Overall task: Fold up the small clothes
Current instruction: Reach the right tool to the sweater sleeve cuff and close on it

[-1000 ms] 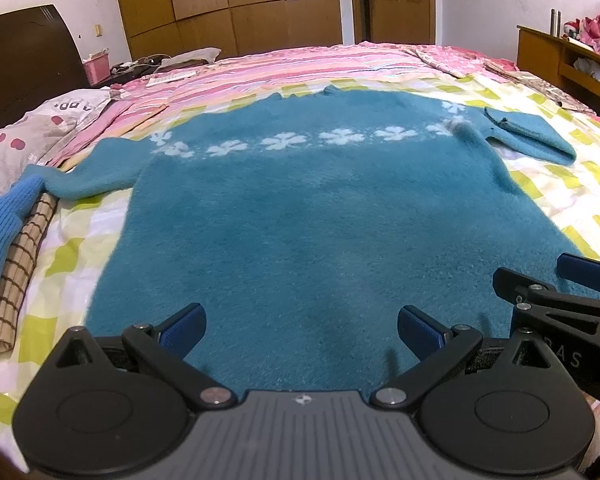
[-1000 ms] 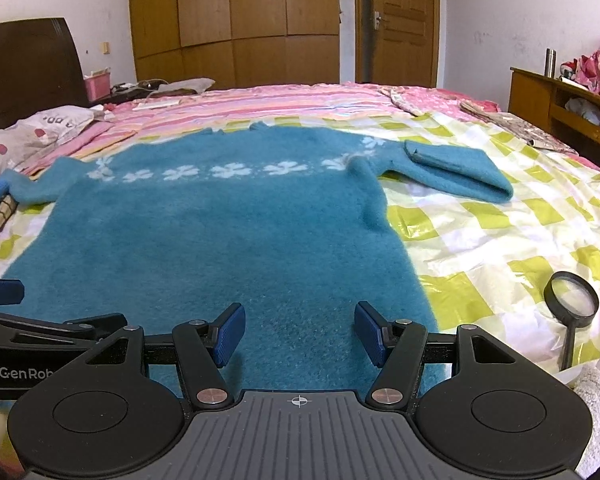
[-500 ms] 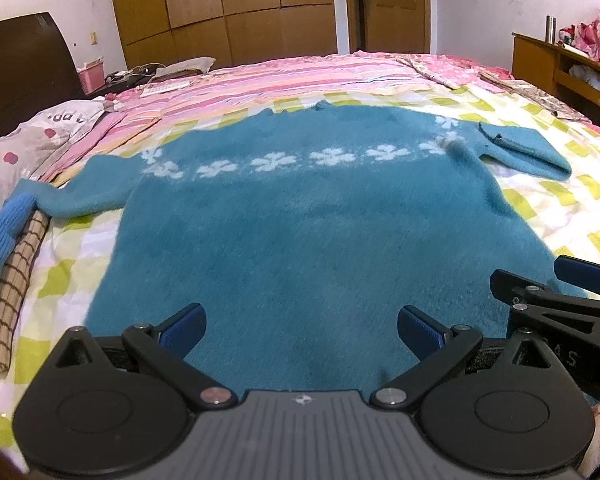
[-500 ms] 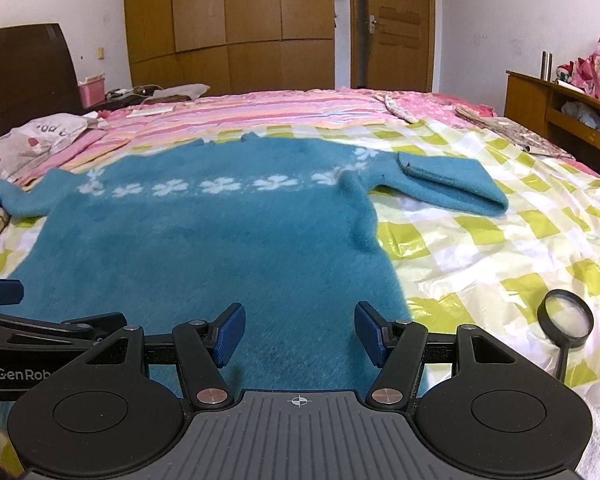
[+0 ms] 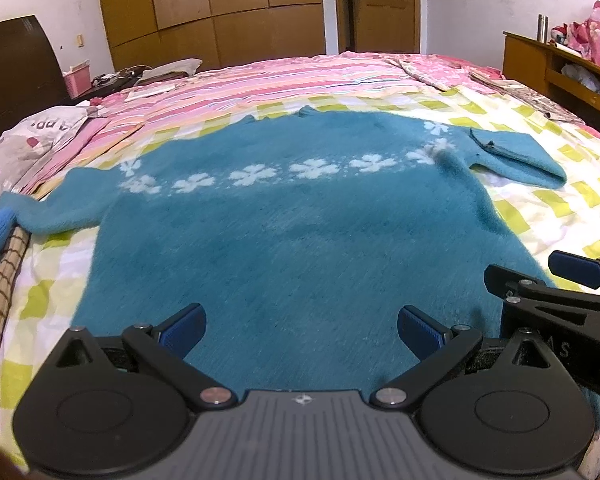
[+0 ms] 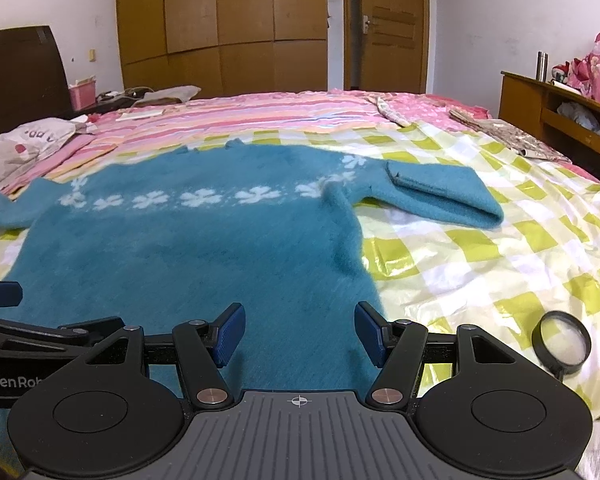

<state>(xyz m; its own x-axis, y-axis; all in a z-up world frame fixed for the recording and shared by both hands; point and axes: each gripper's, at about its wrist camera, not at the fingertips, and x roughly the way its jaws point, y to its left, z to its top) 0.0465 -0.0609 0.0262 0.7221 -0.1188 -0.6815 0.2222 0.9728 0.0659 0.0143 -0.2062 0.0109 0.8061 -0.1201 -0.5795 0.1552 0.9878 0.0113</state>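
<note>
Wooden wardrobes back a bed [image 5: 512, 216] with a yellow-checked cover, where a teal sweater [image 5: 300, 240] lies flat. From the left wrist, the left hand-held gripper [image 5: 302, 326] hovers wide open and empty over its hem. From the right wrist, the right hand-held gripper [image 6: 300, 334] is likewise open and empty; "GenRob" reads on the neighbouring tool, and a magnifying glass [image 6: 561, 344] lies beside.

Fuzzy knit sweater [image 5: 300, 248], glossy checked sheet [image 6: 480, 264], wooden wardrobe [image 6: 220, 24]

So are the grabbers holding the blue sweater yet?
No. The left gripper and right gripper are both open above the sweater near its bottom edge, with nothing between their fingers.
</note>
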